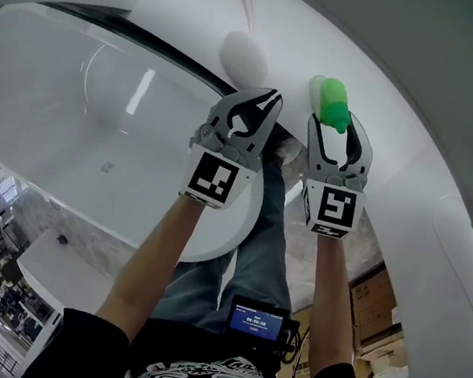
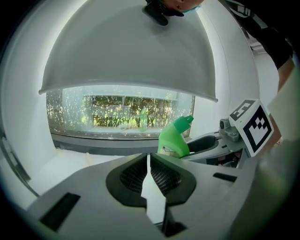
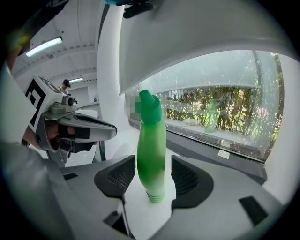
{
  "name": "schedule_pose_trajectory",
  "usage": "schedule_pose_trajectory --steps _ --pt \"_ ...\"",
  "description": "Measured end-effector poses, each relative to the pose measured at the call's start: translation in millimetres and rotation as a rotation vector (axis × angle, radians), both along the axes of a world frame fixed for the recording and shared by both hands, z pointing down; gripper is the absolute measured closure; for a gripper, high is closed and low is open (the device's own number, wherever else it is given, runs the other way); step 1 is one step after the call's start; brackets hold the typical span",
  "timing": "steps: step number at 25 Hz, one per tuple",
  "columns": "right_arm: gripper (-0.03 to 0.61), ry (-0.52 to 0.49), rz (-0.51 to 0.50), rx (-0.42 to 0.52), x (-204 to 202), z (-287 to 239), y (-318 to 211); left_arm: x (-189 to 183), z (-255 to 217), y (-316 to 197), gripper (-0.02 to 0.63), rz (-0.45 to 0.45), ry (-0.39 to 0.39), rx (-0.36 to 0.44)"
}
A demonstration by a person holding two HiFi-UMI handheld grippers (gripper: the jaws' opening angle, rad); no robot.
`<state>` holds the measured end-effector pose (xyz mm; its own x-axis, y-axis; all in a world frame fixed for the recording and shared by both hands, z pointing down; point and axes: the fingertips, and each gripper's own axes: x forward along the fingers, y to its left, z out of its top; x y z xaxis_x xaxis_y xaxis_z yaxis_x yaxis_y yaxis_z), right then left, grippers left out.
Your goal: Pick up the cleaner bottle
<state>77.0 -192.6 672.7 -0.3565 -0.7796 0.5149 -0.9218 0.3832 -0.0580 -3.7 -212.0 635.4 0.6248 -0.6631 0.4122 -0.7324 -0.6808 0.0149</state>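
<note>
The green cleaner bottle (image 1: 331, 101) stands upright on the white tub ledge (image 1: 416, 167). My right gripper (image 1: 340, 133) is open around it. In the right gripper view the bottle (image 3: 151, 150) rises between the two dark pads (image 3: 119, 177), with a thin gap on each side. My left gripper (image 1: 253, 107) hovers just to the left of the bottle, shut with nothing in it. In the left gripper view its pads (image 2: 133, 176) meet, and the bottle (image 2: 174, 138) shows beyond them beside the right gripper (image 2: 206, 143).
A large white bathtub basin (image 1: 97, 119) lies to the left below the grippers. A white oval object (image 1: 243, 57) sits on the rim behind the left gripper. A curved white wall (image 2: 126, 56) overhangs a window (image 3: 220, 108) beyond the ledge.
</note>
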Motion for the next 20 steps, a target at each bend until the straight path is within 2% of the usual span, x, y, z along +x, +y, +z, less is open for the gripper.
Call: schedule_pose_trajectory --steps 5,11,16,20 --pt "0.336 0.013 -0.004 -0.001 -3 7 -9 3 1 -2 0.598 0.012 -0.02 -0.001" --pt "0.33 0.022 0.017 -0.03 -11 19 -19 2 -2 -3 0.598 0.008 -0.004 -0.009" --pt "0.33 0.031 0.034 -0.015 -14 22 -29 -3 -1 -3 0.598 0.001 -0.01 -0.012" --pt "0.33 0.034 0.046 -0.004 -15 21 -35 -5 -9 -2 0.598 0.023 0.008 0.021"
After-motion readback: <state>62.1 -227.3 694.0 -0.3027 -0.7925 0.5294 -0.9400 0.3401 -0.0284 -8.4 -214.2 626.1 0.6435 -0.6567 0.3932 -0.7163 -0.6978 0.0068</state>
